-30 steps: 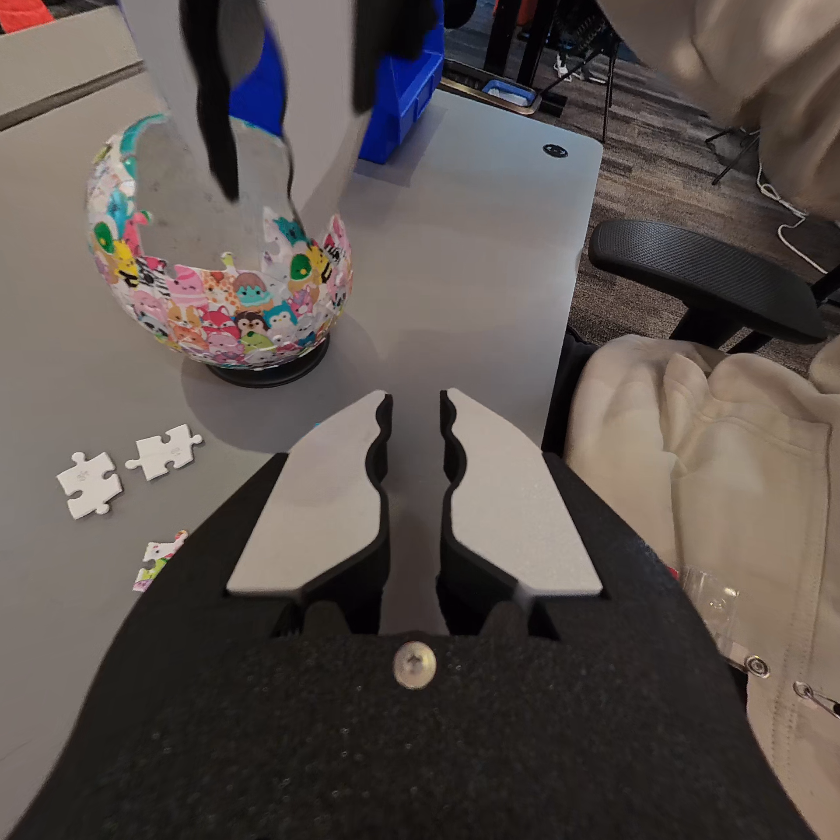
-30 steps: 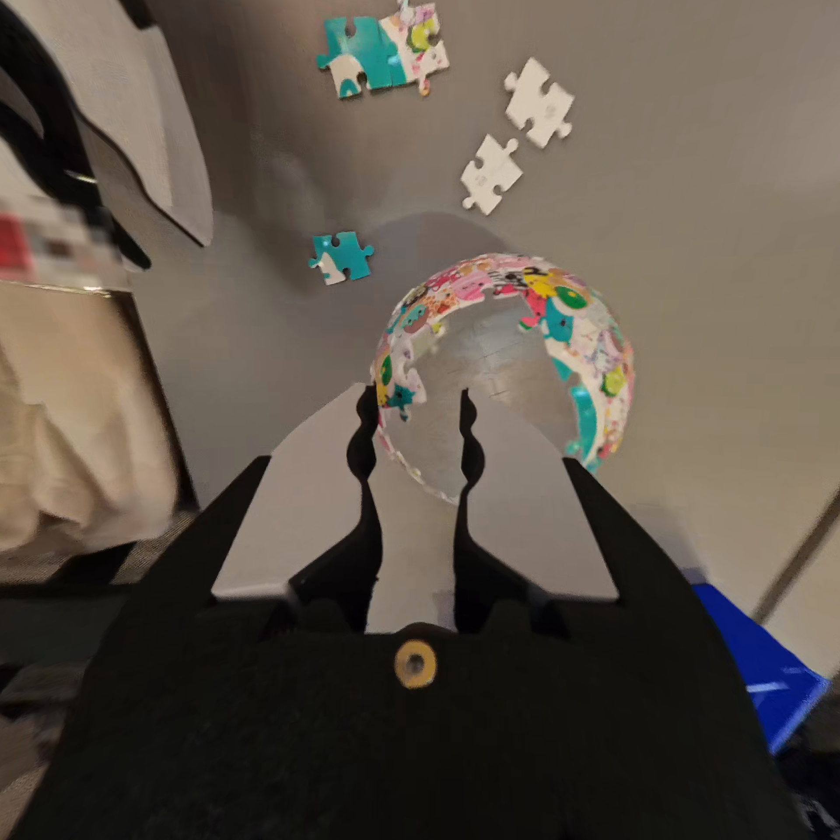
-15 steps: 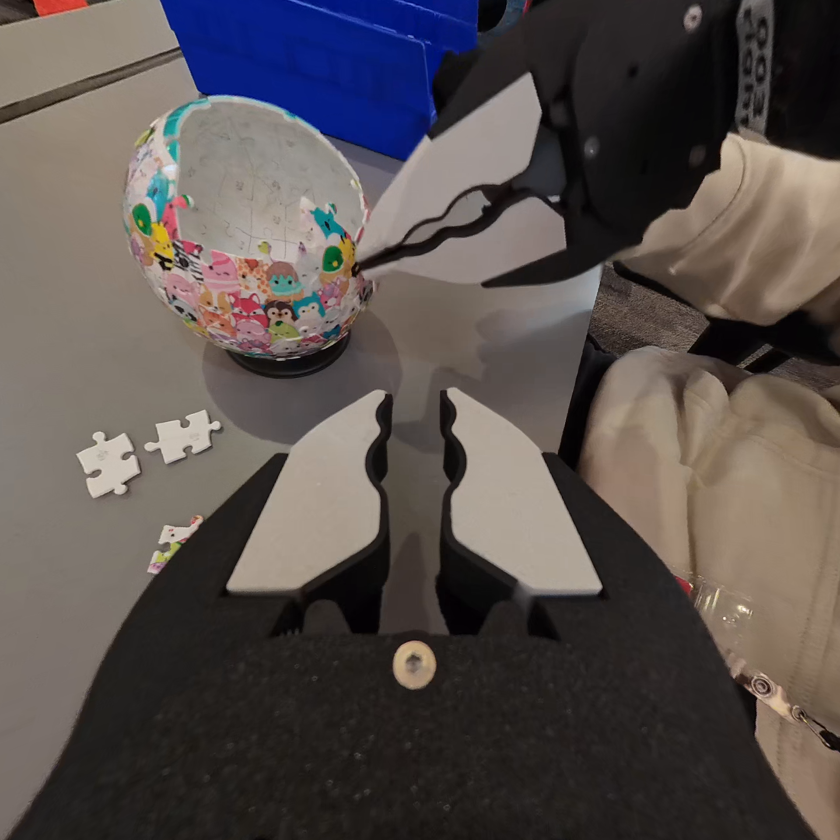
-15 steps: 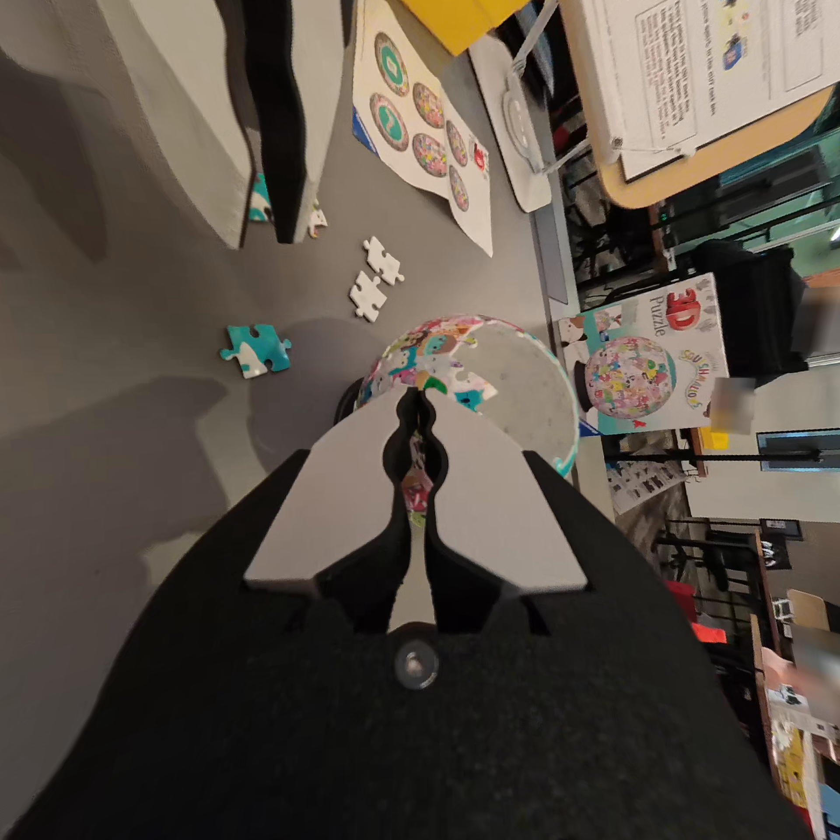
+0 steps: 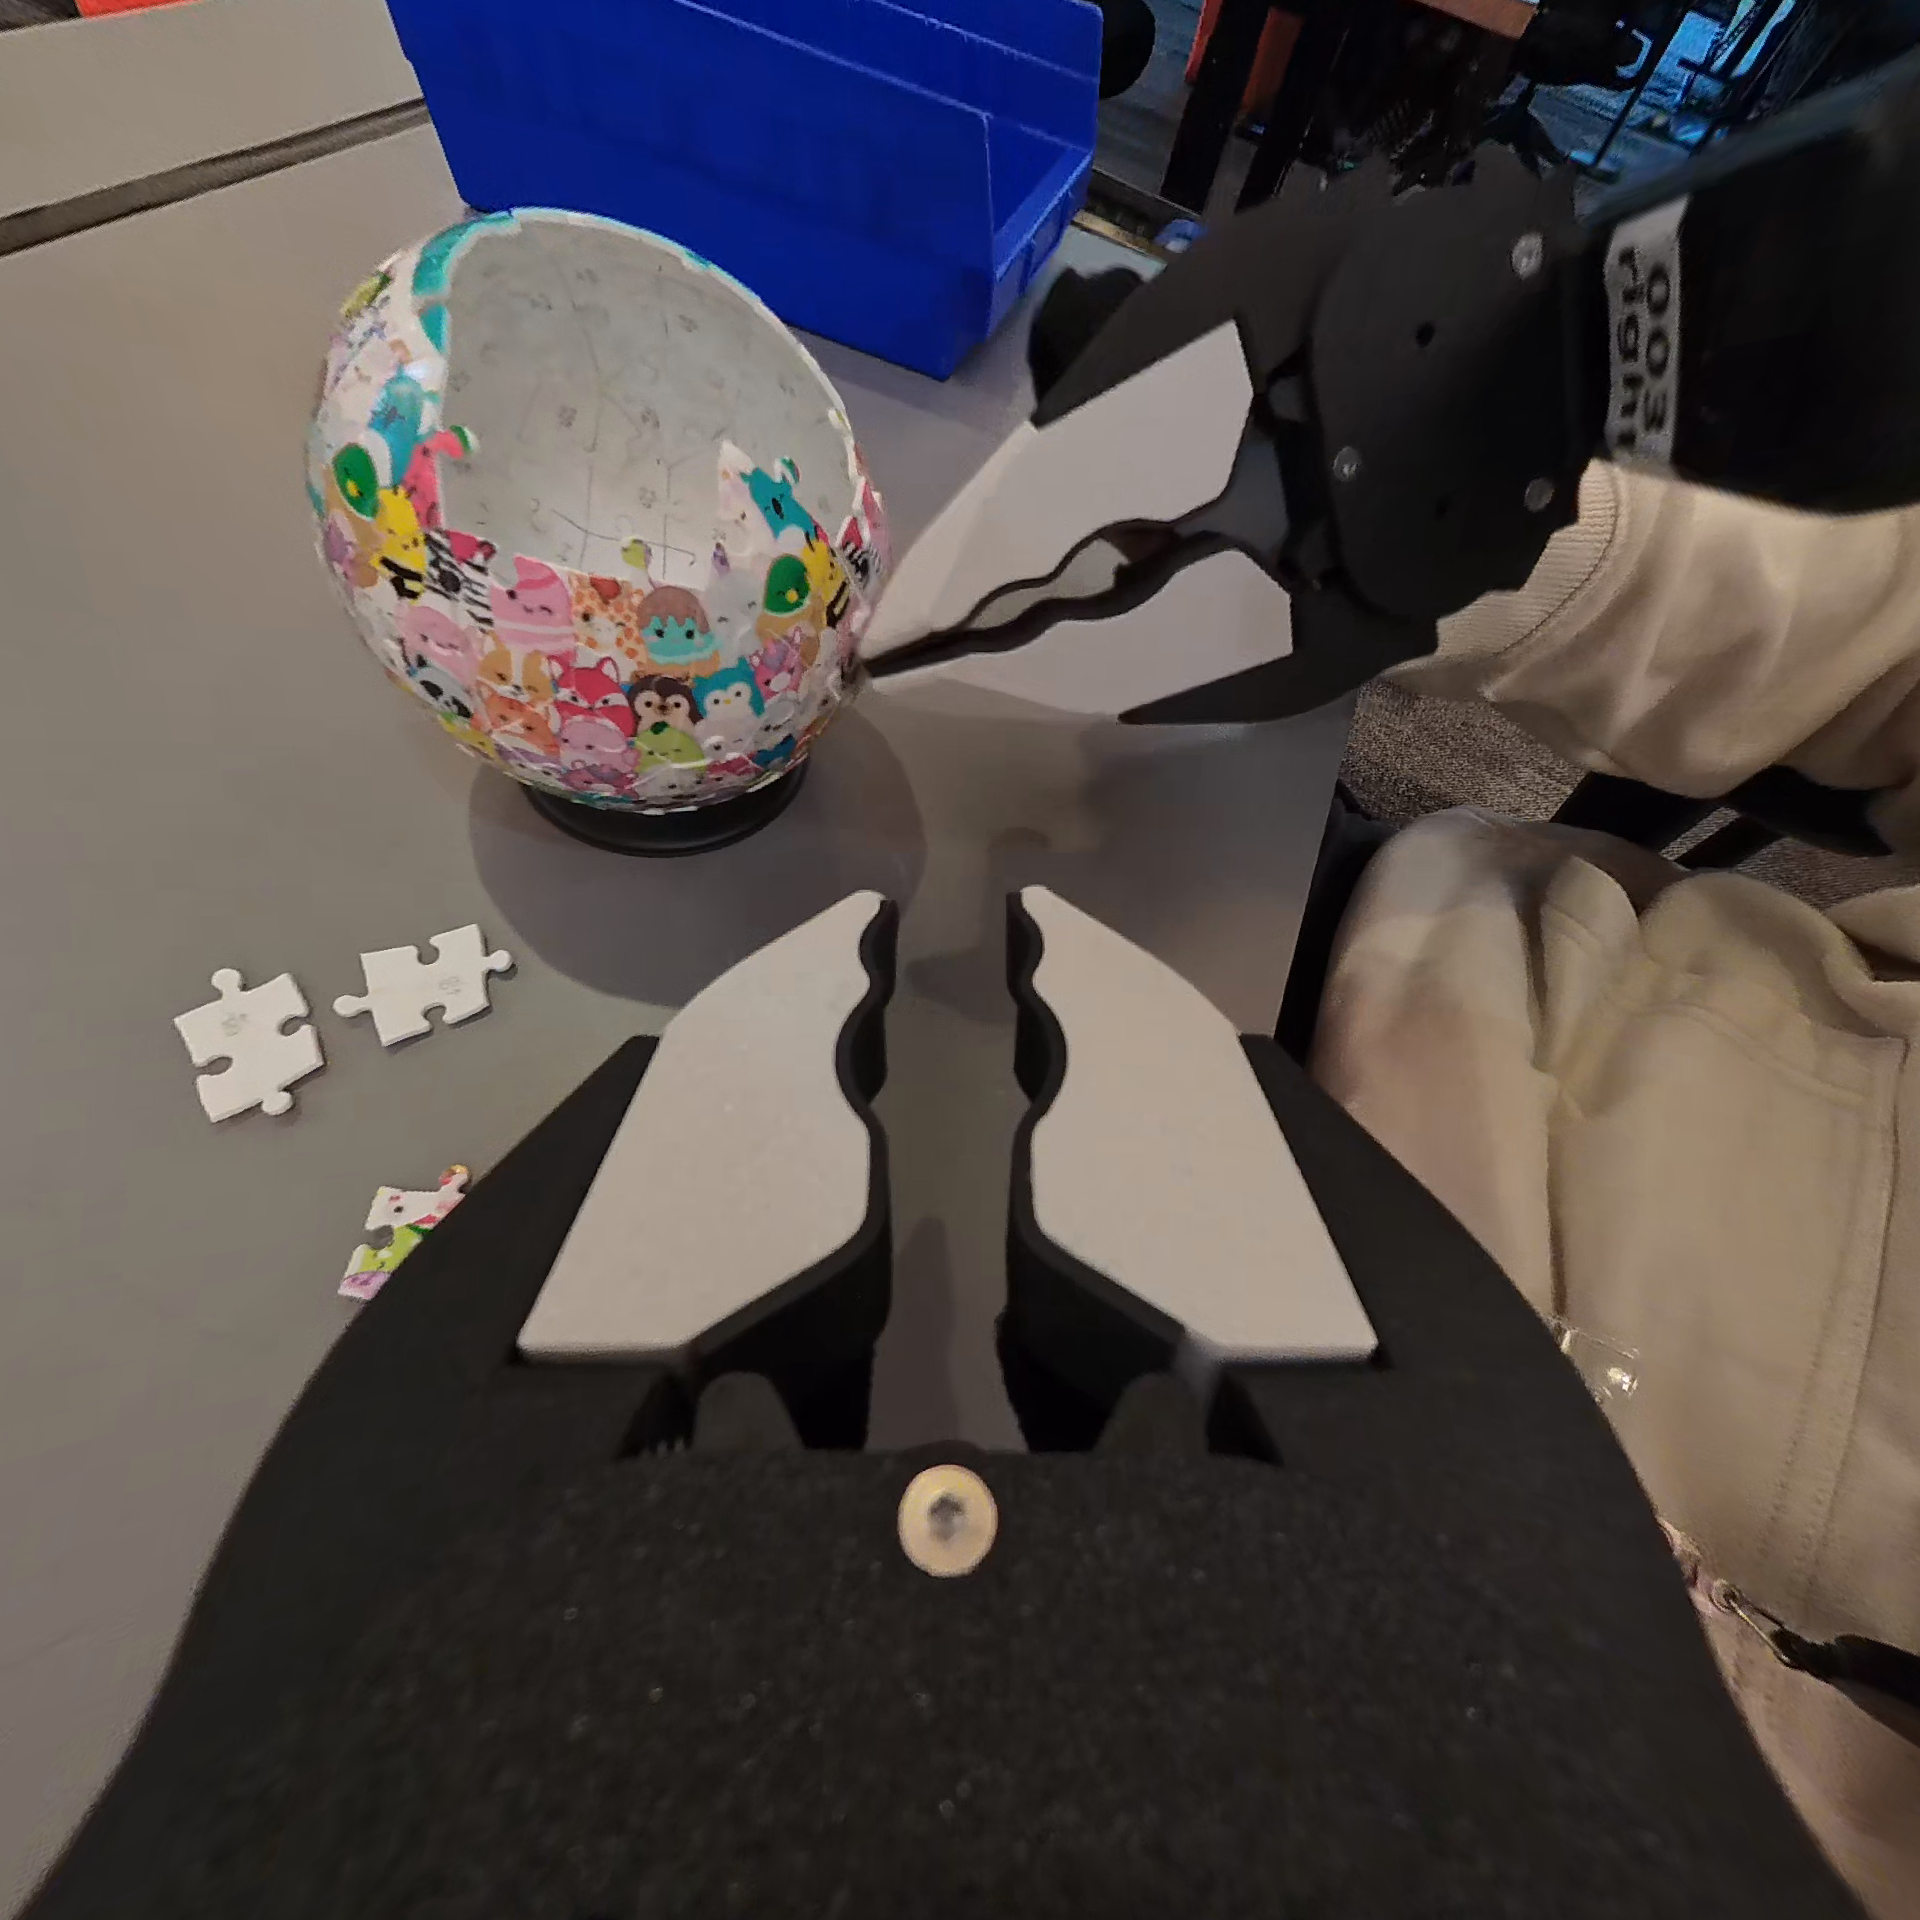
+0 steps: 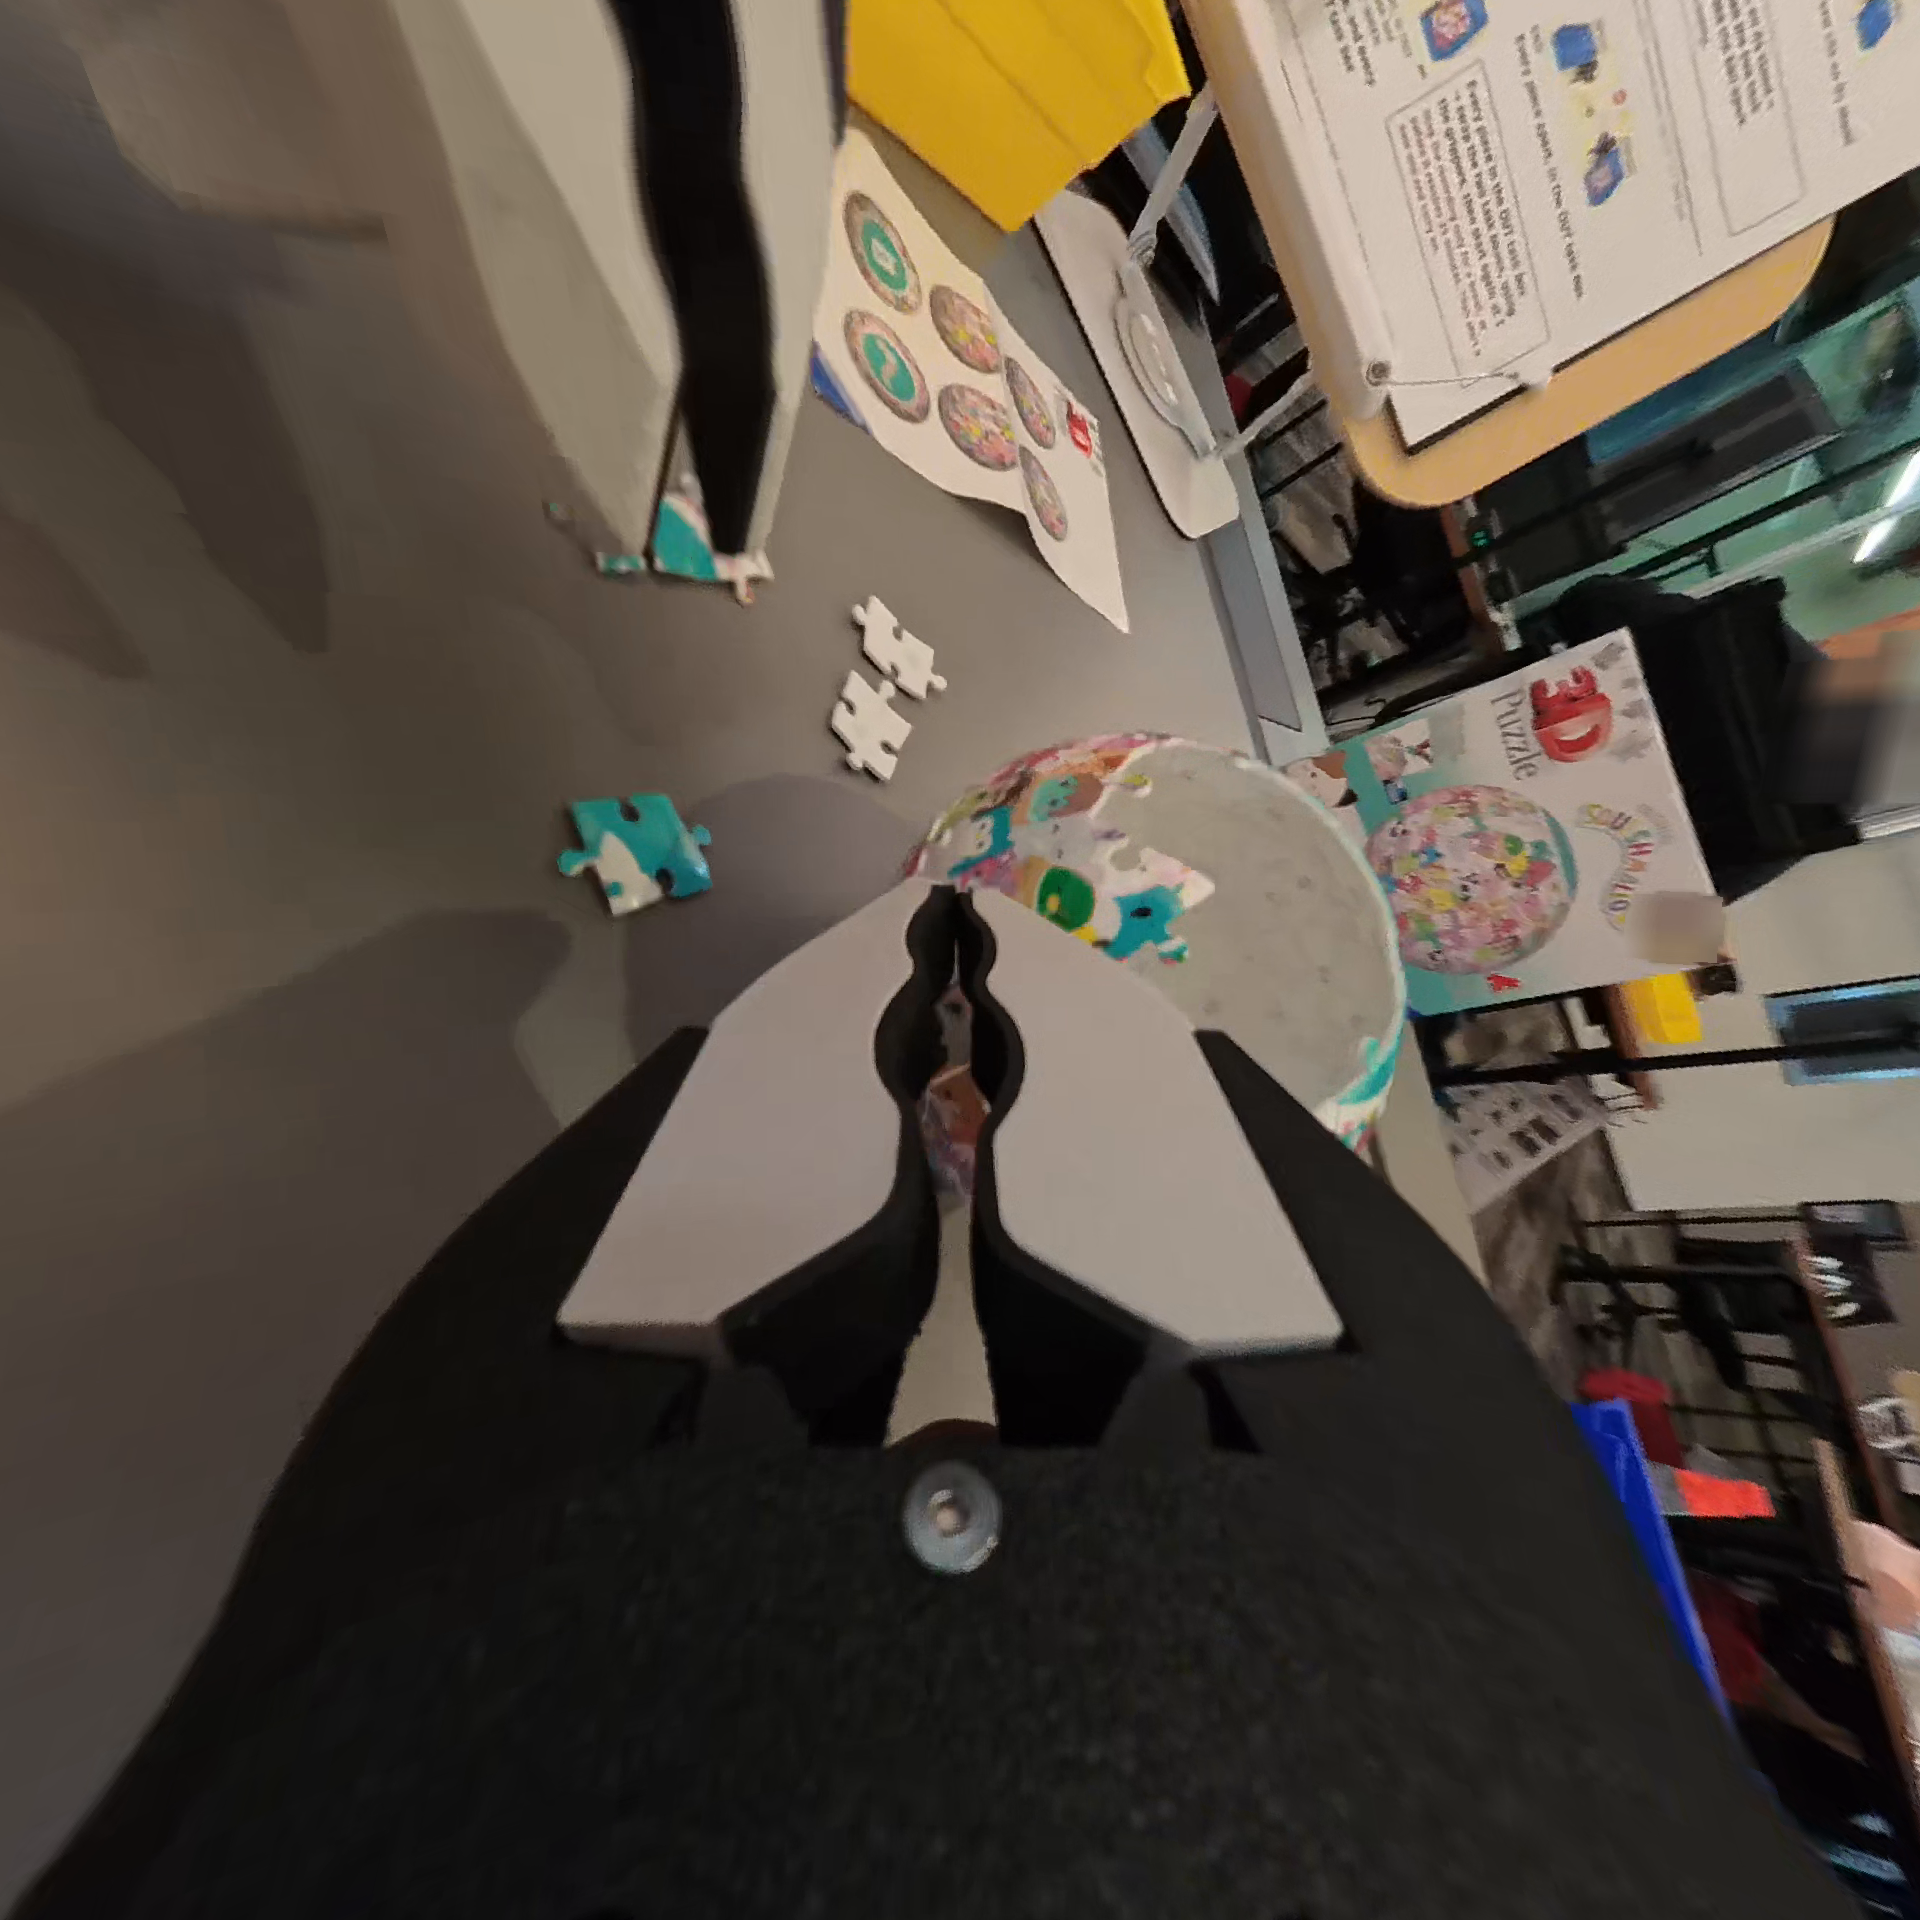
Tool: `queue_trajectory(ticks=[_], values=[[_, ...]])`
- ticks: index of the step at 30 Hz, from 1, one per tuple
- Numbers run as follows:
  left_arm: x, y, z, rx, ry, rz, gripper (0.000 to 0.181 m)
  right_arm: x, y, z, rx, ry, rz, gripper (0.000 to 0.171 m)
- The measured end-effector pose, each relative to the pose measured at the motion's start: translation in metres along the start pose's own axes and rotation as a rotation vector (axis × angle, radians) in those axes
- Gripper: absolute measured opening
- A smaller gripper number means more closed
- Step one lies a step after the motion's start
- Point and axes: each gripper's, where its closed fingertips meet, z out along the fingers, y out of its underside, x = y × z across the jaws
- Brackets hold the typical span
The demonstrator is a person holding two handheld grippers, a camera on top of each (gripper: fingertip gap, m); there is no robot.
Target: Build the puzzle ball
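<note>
Right gripper (image 5: 868,665) jaws pinched nearly together, tips touching the side wall of the puzzle ball (image 5: 592,520), just below its jagged open rim. Whether the tips are clamping the shell edge or only pushing against it, cannot tell; in the right wrist view (image 6: 954,914) the tips meet right at the rim and a bit of the printed shell shows through the slot behind them. Likely steadying or seating a piece at the rim.

The ball is roughly half built: lower shell complete, upper part open with the grey inside showing. It sits on a black ring stand (image 5: 665,821), which keeps it from rolling under side pressure.

Left gripper (image 5: 951,935) jaws parted narrowly, nothing between them, held over the grey table (image 5: 156,727) short of the ball. The ball is ahead of its tips and to their left.

Loose pieces left of the left jaws: two white face-down pieces (image 5: 343,1003) and a pink-printed piece (image 5: 400,1231) closer in. A teal piece (image 6: 639,852) lies left of the right jaws. Probably staged there for picking next.

Blue bin (image 5: 779,156) is beyond the ball. Puzzle box (image 6: 1496,831) stands past the ball, right of the right jaws.
</note>
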Motion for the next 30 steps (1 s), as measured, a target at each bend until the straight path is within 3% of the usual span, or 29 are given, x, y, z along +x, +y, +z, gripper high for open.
queue_trajectory(ticks=[8,30], values=[[0.001,-0.002,0.000,0.009,0.007,-0.006,0.019,0.007,0.021,-0.020,0.004,0.148,-0.072,0.000],[0.011,0.003,0.013,-0.040,0.038,0.023,0.020,0.005,0.027,-0.004,-0.022,0.118,-0.034,0.000]])
